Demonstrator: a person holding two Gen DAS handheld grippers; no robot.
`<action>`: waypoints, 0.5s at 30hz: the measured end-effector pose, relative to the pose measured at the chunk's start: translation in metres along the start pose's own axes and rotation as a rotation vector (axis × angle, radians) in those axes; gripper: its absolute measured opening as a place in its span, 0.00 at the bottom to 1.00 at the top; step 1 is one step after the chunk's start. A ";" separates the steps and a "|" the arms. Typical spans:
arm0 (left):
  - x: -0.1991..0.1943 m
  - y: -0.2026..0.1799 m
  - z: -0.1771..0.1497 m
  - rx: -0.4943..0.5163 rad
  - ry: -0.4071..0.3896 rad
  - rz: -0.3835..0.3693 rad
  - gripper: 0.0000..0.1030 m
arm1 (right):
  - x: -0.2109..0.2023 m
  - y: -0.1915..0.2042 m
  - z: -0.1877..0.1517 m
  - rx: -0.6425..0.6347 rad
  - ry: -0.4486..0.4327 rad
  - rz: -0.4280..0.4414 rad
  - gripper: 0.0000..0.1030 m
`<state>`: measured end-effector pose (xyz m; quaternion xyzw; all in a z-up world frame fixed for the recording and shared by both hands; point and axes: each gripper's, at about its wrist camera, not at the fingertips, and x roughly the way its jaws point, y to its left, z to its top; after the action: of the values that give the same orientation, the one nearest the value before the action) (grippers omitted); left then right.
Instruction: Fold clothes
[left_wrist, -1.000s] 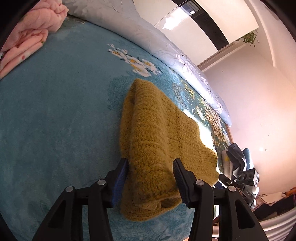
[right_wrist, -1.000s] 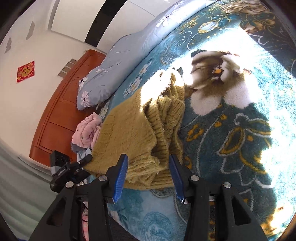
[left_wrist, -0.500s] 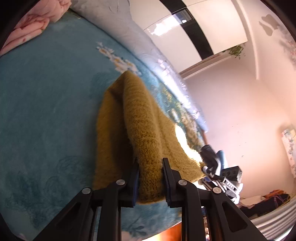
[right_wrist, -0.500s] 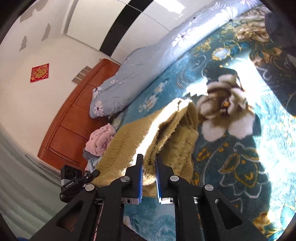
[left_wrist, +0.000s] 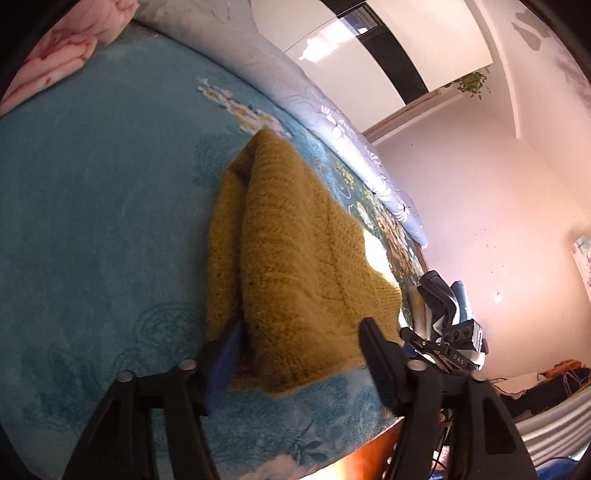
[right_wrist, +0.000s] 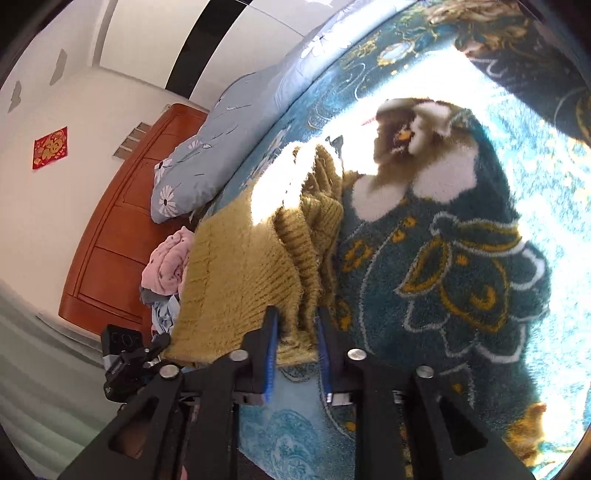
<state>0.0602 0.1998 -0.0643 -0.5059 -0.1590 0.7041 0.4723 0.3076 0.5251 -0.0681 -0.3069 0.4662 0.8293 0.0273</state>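
Observation:
A mustard-yellow knitted sweater (left_wrist: 295, 258) lies folded over on the teal floral blanket (left_wrist: 92, 221). My left gripper (left_wrist: 299, 347) is open, its fingers standing on either side of the sweater's near edge. In the right wrist view the same sweater (right_wrist: 243, 273) shows layered, with sunlight on its far part. My right gripper (right_wrist: 295, 332) is shut on the sweater's near corner, the blue pads pressing the knit between them. The other gripper shows in each view, at the left wrist view's right (left_wrist: 454, 343) and the right wrist view's lower left (right_wrist: 129, 362).
A pale blue floral quilt (left_wrist: 332, 110) runs along the bed's far side. Pink clothes (left_wrist: 55, 55) lie at the head end, also in the right wrist view (right_wrist: 166, 258) by the wooden headboard (right_wrist: 122, 229). The bed's edge is close below both grippers.
My left gripper, shut on the sweater half a second ago, has opened and let it go. The sweater's lifted edge has come back down. My right gripper stays shut on its corner.

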 end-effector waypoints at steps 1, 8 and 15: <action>-0.004 -0.004 0.004 0.022 -0.016 0.010 0.92 | -0.004 0.002 0.002 -0.015 -0.010 -0.013 0.58; 0.031 0.008 0.058 0.030 0.048 0.103 1.00 | 0.016 -0.001 0.024 -0.024 -0.005 0.000 0.68; 0.089 0.025 0.063 0.045 0.228 0.090 1.00 | 0.050 0.007 0.040 -0.043 0.053 -0.020 0.68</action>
<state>-0.0105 0.2769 -0.1049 -0.5787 -0.0655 0.6657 0.4665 0.2453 0.5411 -0.0748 -0.3337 0.4458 0.8304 0.0167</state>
